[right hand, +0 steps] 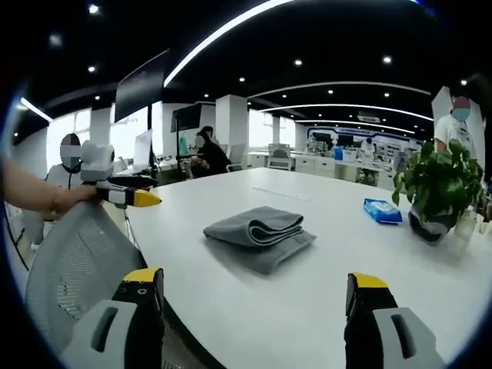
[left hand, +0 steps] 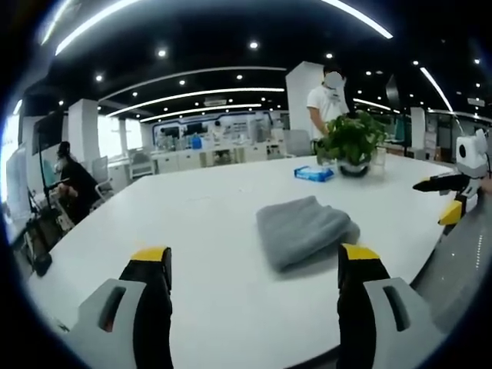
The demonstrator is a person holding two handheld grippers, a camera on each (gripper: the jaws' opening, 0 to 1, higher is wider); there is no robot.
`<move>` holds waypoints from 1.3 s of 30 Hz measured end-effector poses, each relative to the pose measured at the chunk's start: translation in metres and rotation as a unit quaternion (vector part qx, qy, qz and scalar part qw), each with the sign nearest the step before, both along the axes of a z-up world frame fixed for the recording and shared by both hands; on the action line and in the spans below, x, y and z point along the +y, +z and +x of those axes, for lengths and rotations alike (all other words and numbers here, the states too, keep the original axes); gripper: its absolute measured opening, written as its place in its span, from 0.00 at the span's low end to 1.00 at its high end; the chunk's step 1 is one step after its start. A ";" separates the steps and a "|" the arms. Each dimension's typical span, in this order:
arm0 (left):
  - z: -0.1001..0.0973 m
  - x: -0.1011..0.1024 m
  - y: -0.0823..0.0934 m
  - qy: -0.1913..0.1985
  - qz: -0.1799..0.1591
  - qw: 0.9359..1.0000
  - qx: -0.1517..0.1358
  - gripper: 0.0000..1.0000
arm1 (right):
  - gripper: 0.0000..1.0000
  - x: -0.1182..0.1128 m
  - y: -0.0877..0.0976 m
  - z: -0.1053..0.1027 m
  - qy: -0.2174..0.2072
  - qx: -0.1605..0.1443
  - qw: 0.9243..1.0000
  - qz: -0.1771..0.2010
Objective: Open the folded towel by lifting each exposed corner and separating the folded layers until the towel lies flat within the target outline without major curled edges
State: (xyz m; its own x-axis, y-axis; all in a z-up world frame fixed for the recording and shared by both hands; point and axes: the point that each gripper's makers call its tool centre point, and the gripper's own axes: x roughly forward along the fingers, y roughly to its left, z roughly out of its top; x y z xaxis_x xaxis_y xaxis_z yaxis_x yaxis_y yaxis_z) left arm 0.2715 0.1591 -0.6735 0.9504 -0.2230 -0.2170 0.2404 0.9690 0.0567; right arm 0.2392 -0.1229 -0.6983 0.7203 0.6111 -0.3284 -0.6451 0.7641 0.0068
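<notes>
A grey folded towel (left hand: 304,228) lies on the white table (left hand: 192,223), a little right of centre in the left gripper view. My left gripper (left hand: 254,265) is open, its yellow-tipped jaws wide apart in front of the towel with nothing between them. In the right gripper view the towel (right hand: 260,233) shows its stacked folded layers, and my right gripper (right hand: 256,288) is open and empty short of it. The right gripper (left hand: 453,192) also enters the left gripper view at the right edge. The left gripper (right hand: 127,196), held by a hand, appears at the left of the right gripper view.
A potted green plant (left hand: 352,142) and a blue packet (left hand: 314,174) stand on the table beyond the towel. A grey mesh chair back (right hand: 73,269) sits at the table edge. A person in white (left hand: 327,100) stands behind the plant; others sit at desks far off.
</notes>
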 end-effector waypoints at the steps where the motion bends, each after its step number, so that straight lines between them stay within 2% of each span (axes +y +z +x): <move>1: 0.000 -0.001 0.000 0.000 0.000 1.000 0.000 0.89 | 1.00 0.000 0.000 0.000 0.000 0.000 1.000 0.000; 39: 0.000 0.001 -0.003 0.002 0.012 1.000 0.007 0.87 | 1.00 0.001 0.001 -0.001 0.003 0.002 1.000 0.007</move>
